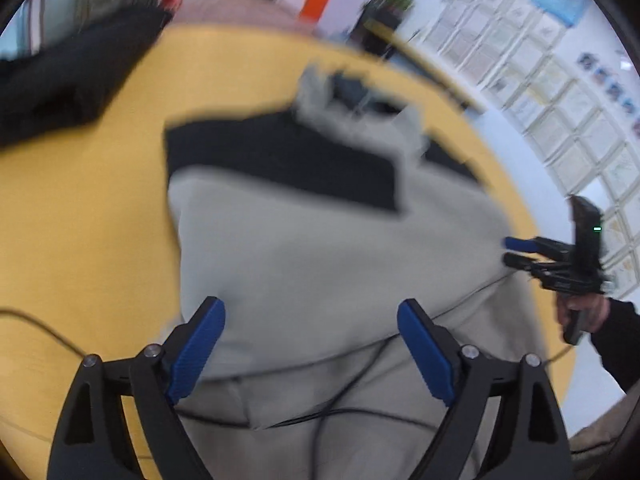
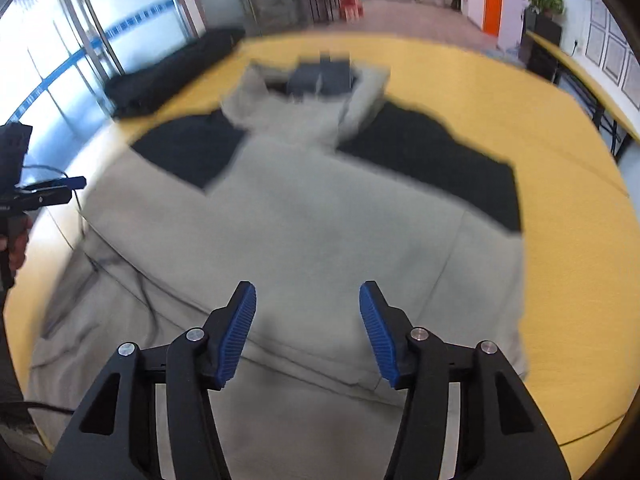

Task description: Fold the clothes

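Observation:
A grey hoodie with black shoulder panels (image 1: 320,248) lies spread on the yellow table (image 1: 80,208), hood at the far end. It also shows in the right wrist view (image 2: 328,216). My left gripper (image 1: 311,320) is open and empty above the hoodie's lower left part. My right gripper (image 2: 307,300) is open and empty above the hoodie's lower middle. In the left wrist view the right gripper (image 1: 516,250) shows at the hoodie's right edge, its jaws a little apart. In the right wrist view the left gripper (image 2: 78,188) shows at the far left, side on.
A dark garment (image 2: 172,72) lies at the table's far left edge, and shows in the left wrist view (image 1: 68,80) too. A folded dark item (image 2: 324,74) sits beyond the hood. Black cables (image 1: 320,412) run over the hoodie's near part. A narrow side table (image 2: 580,68) stands at right.

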Tool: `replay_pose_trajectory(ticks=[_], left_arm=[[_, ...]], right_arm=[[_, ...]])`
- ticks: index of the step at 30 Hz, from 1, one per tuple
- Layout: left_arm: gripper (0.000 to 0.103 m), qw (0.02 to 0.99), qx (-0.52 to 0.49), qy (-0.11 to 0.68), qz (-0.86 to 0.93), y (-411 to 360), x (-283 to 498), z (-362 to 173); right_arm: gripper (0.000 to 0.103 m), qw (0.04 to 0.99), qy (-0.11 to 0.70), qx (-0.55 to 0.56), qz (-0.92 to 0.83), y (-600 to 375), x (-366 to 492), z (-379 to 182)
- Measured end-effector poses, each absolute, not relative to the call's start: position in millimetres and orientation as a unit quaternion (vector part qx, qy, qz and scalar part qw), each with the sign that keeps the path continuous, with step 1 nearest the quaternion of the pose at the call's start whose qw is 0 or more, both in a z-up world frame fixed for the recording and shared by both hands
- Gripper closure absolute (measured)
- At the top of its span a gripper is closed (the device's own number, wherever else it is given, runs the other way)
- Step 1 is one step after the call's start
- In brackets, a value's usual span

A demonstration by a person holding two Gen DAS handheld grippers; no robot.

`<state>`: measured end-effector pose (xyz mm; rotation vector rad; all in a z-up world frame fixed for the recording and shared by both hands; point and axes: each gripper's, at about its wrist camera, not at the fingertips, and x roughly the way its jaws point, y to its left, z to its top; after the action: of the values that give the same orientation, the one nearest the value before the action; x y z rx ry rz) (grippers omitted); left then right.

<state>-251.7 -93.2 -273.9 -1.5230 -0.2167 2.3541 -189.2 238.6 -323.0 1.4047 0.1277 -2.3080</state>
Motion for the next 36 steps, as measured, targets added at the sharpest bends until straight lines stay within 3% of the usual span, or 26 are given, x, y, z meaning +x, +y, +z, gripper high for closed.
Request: replay_pose_trajectory(ticks=[2,3,5,7,9,11,13,17,20,25,28,30,32,36], left_arm=[[0.015,0.163,-0.543,-0.065,0.821,-93,-238,-293],[0.014,0.161,-0.540,-0.062,0.824,-94,-229,-296],[0.012,0.157,-0.536,-0.064,0.827,-99,-213,-299],[0.012,0.151,-0.535,-0.069,0.828,-102,-205,-297],[0.012,0.143,-0.537,-0.076,0.828,-104,-203,-290],[0.012,0.144,-0.518,-0.075,0.840,-103,-201,-277],[0.012,0.153,-0.485,-0.073,0.858,-99,-203,-256],[0.012,0.176,-0.464,-0.071,0.865,-80,-223,-243],[0.012,0.182,-0.491,-0.062,0.850,-70,-245,-270],[0.013,0.166,-0.502,-0.061,0.847,-81,-250,-298],[0.014,0.159,-0.508,-0.070,0.843,-89,-247,-298],[0.014,0.156,-0.511,-0.075,0.842,-94,-245,-297],[0.013,0.154,-0.514,-0.072,0.841,-94,-242,-296],[0.014,0.148,-0.517,-0.086,0.839,-100,-234,-285]], right_arm=[[0.073,0.198,0.041,0.528,-0.825,251,-184,-349],[0.072,0.193,0.027,0.522,-0.831,262,-179,-356],[0.090,0.182,-0.004,0.531,-0.828,283,-175,-361],[0.093,0.162,-0.006,0.534,-0.830,295,-174,-359],[0.090,0.152,-0.004,0.522,-0.839,302,-173,-352],[0.061,0.150,-0.002,0.500,-0.853,305,-171,-342],[0.050,0.148,0.000,0.478,-0.866,308,-169,-333],[0.050,0.135,-0.003,0.505,-0.852,309,-179,-356],[0.047,0.136,-0.042,0.495,-0.857,316,-195,-363],[0.045,0.160,-0.021,0.502,-0.850,291,-214,-362],[0.045,0.165,-0.035,0.452,-0.876,289,-214,-327],[0.037,0.155,-0.042,0.432,-0.887,295,-215,-315],[0.030,0.134,-0.027,0.455,-0.880,299,-219,-327],[0.033,0.110,-0.012,0.513,-0.851,306,-223,-367]])
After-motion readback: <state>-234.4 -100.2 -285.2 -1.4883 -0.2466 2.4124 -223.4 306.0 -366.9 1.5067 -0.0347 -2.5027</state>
